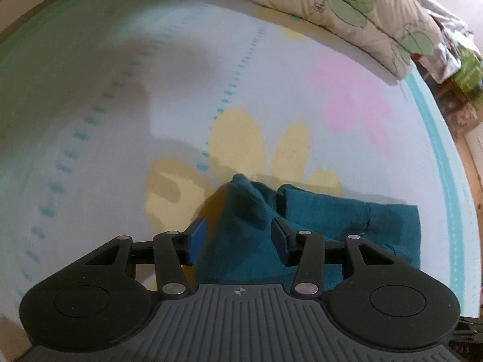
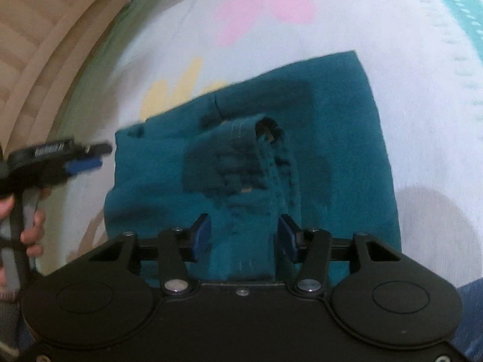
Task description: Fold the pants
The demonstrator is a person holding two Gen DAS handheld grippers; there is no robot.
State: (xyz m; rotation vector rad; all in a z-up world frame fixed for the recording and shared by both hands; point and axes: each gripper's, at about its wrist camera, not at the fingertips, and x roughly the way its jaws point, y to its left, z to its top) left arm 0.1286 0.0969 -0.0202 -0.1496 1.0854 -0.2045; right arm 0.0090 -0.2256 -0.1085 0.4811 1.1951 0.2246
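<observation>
Here the teal pants lie folded into a thick bundle on the flowered bed sheet, a pillow at one o'clock. Right gripper gapes wide, cloth bunched between its fingers, ungripped; left gripper likewise open at the bundle's edge. Risk, likely: a loose raised fold snags a finger on withdrawal and the stack unrolls.

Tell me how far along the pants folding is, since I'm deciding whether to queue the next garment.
Mostly done, it seems: the teal pants lie in a compact, layered rectangle on the floral bedsheet. In hand: a raised fabric strip runs between the right gripper's parted fingers; whether it is pinched is unclear. The left gripper is open at the pile's edge. Left: lay that strip flat and tidy the bunched edge.
</observation>
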